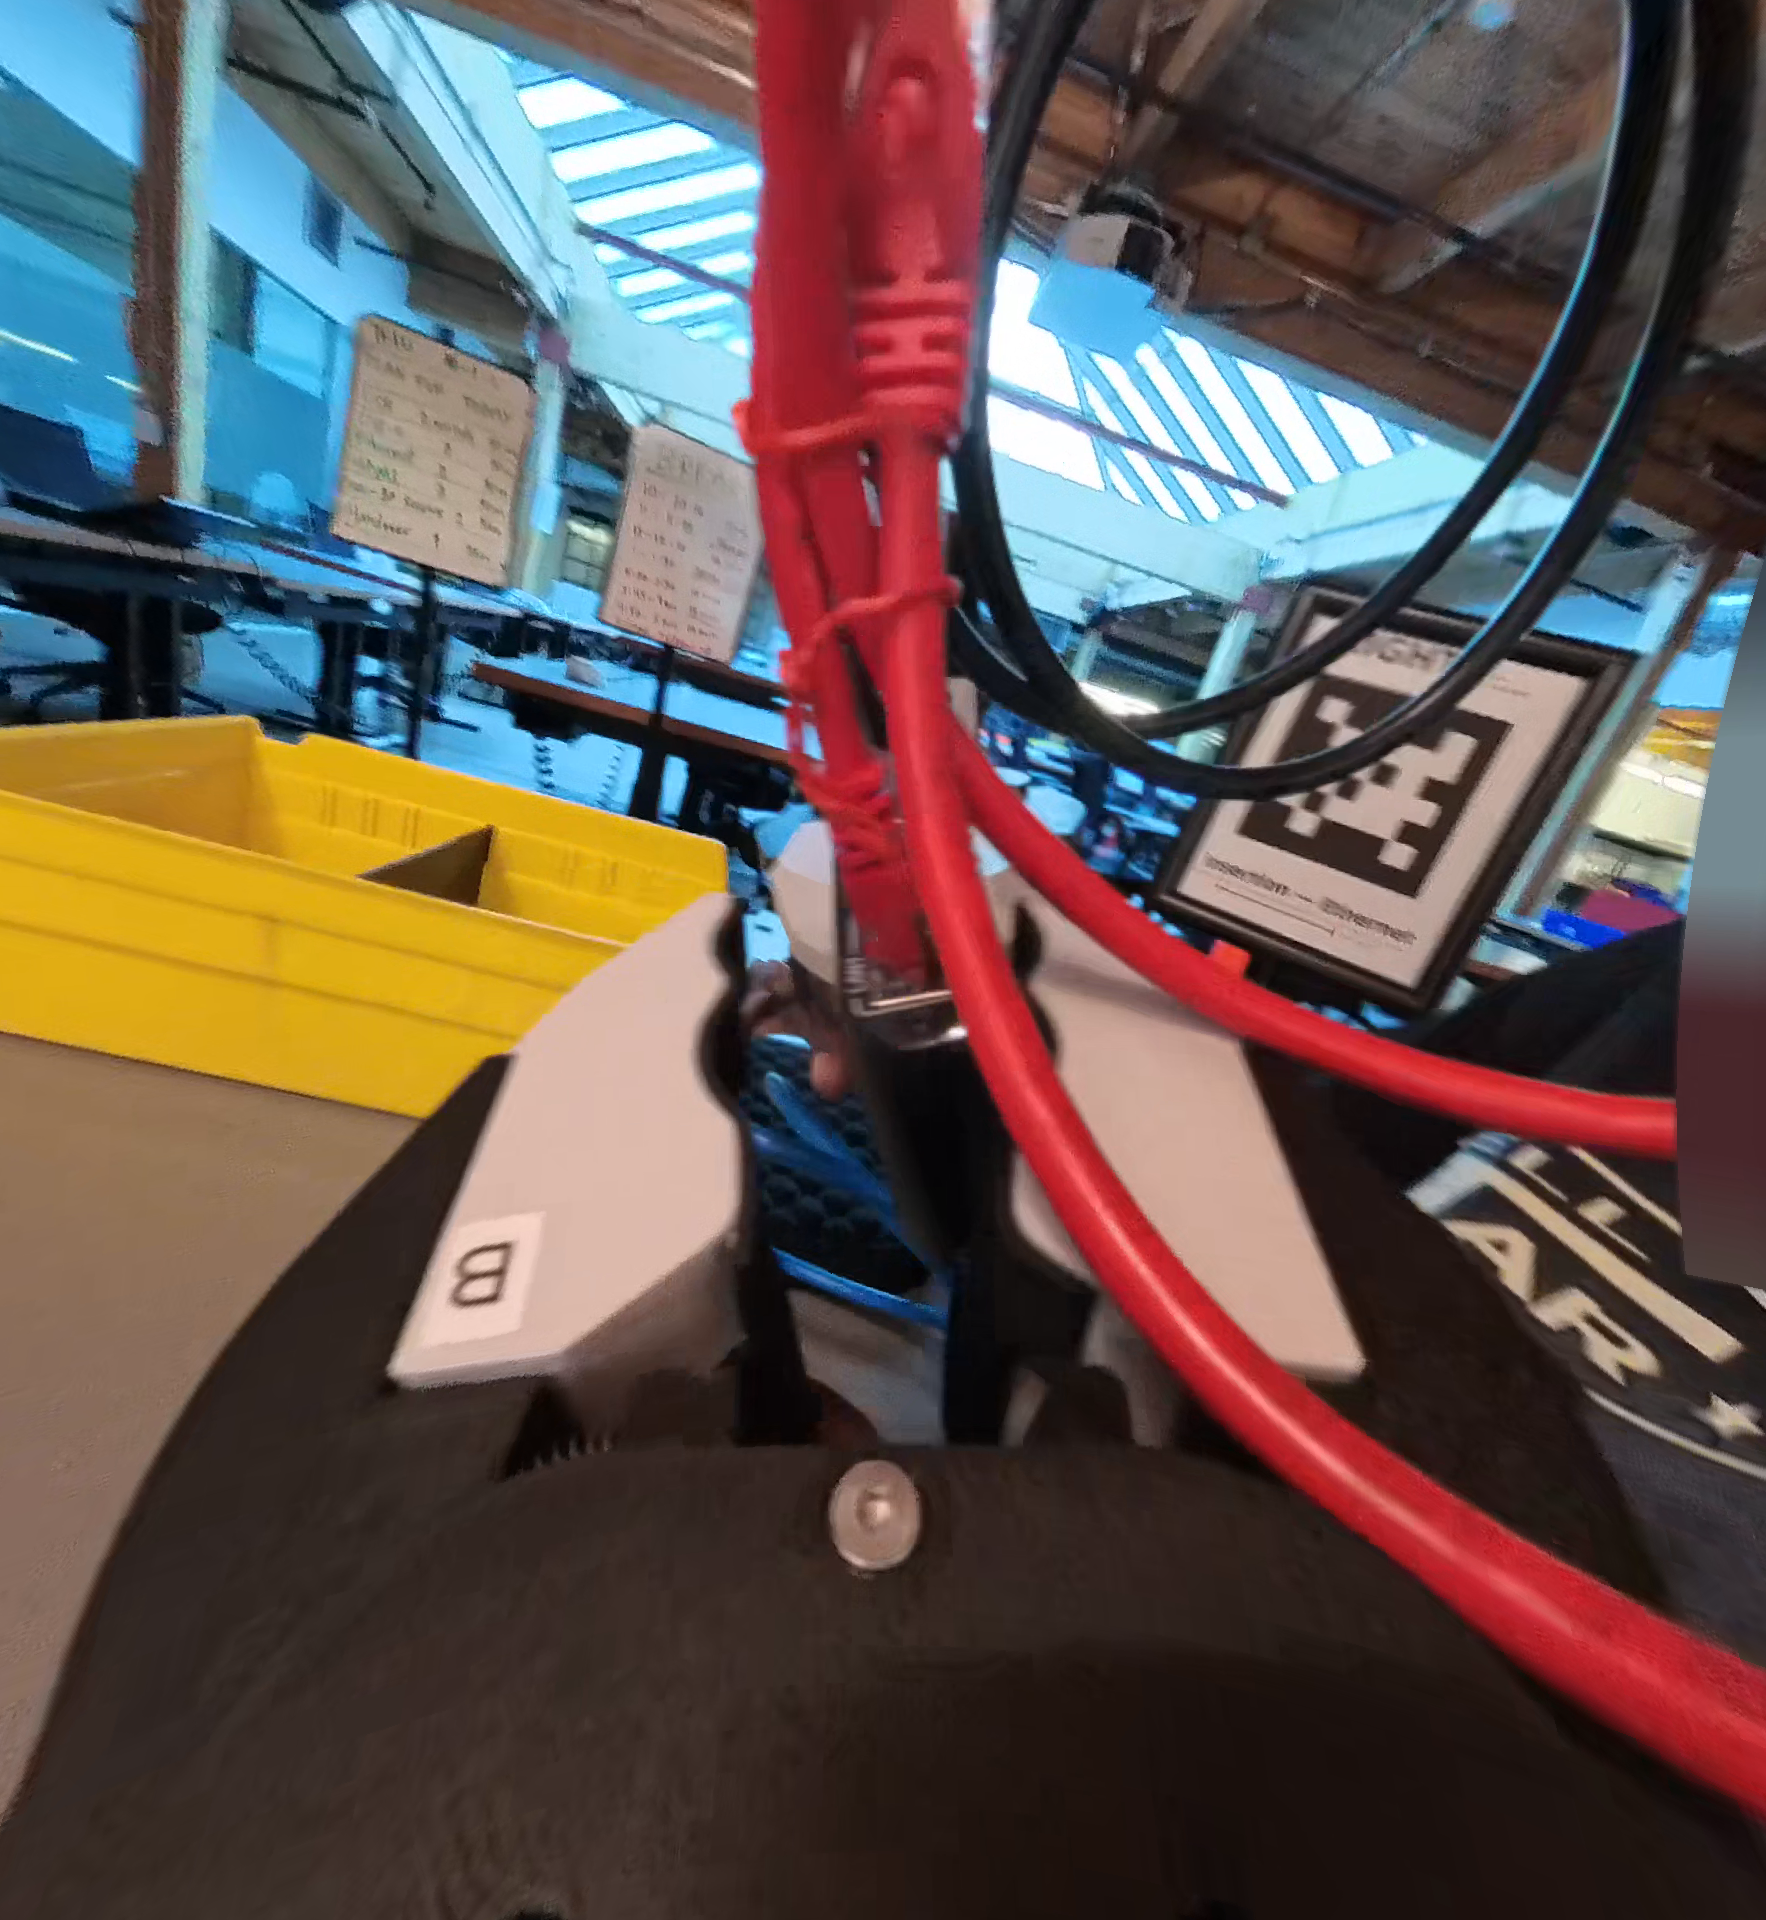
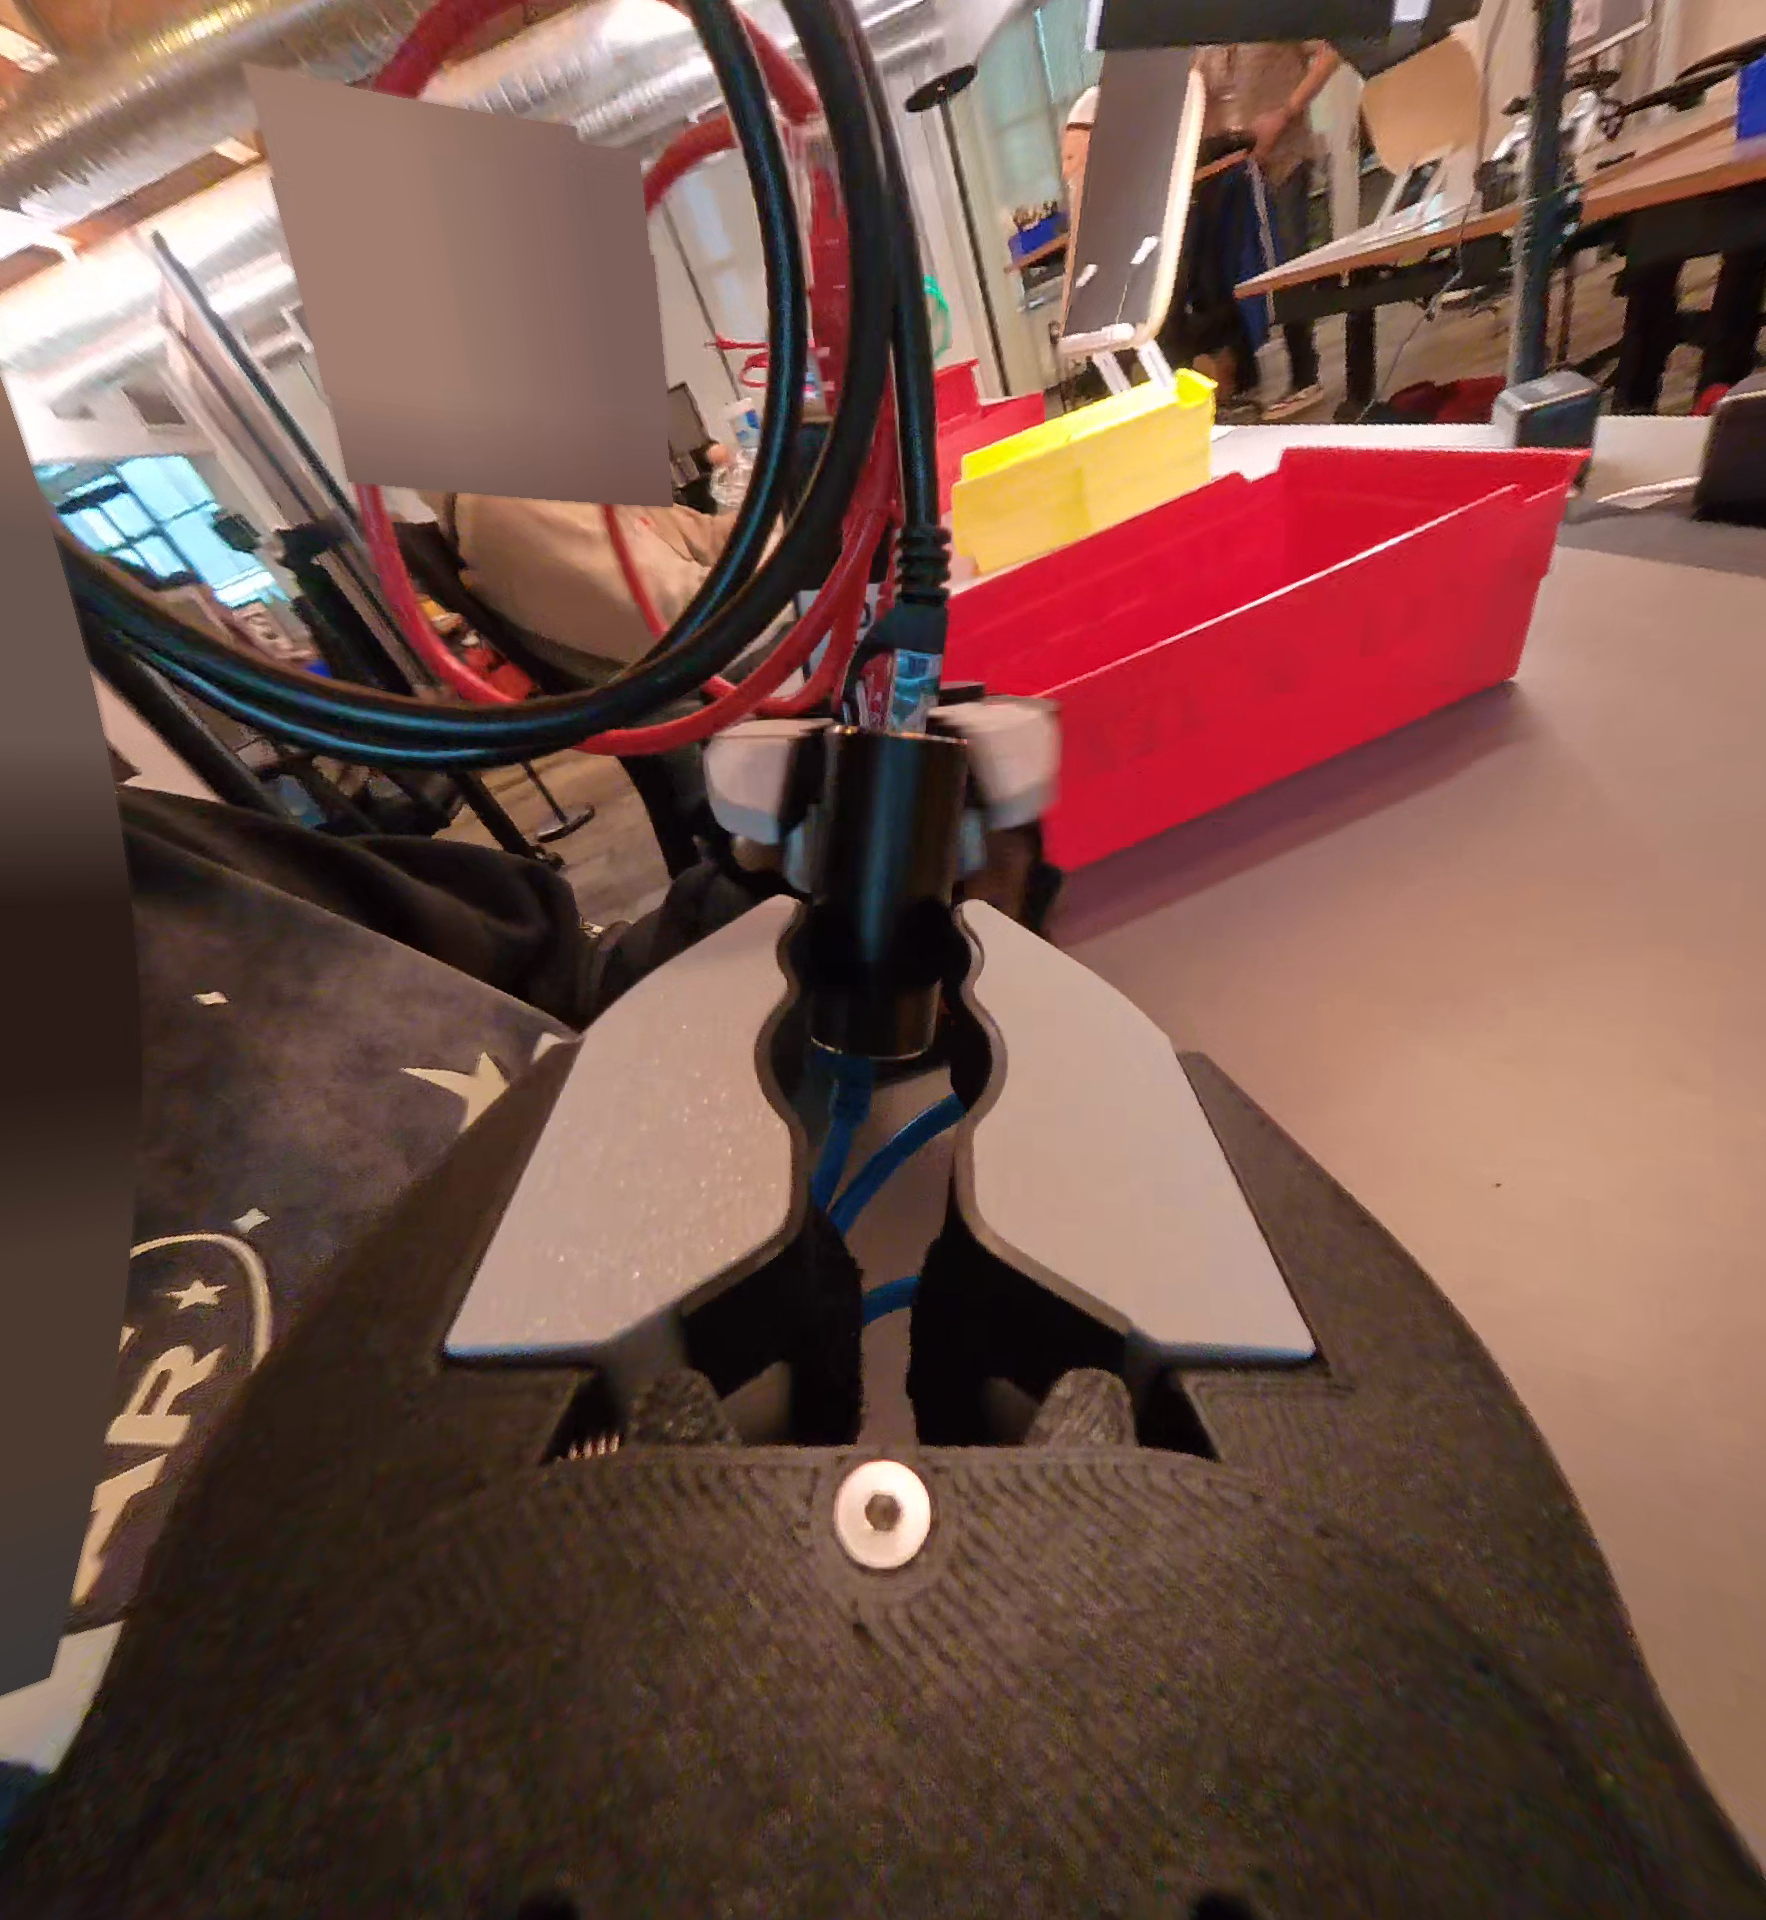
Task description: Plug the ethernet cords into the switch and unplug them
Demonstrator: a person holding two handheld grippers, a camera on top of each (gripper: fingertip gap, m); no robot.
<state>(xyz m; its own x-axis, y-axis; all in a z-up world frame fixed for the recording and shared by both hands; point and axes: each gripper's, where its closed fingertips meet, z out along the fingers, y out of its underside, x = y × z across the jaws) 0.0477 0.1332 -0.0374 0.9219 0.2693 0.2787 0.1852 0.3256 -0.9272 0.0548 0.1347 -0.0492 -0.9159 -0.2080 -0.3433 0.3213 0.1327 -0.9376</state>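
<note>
Item: black switch [image 2: 884, 883], being held edge-on above the grey counter [image 2: 1481, 935] between both grippers. The right gripper [image 2: 879, 987] is gripping the near end of the switch, its jaws clamped on the black body. The left gripper [image 1: 884, 997] is meeting the switch from the opposite side; its jaws are standing close around the dark body, but whether they are actually pressing on it cannot be told. Red ethernet cords [image 1: 889, 644], bundled with red ties, are rising from the top edge of the switch, one red plug [image 1: 884, 914] sitting in a port. A black cord [image 2: 920, 488] is running down into the top edge too and looping wide to the left. Blue cords [image 2: 879, 1153] are hanging below the switch between the right gripper's fingers. A red bin [image 2: 1274, 644] and a yellow bin [image 2: 1087, 468] are sitting on the counter beyond.
</note>
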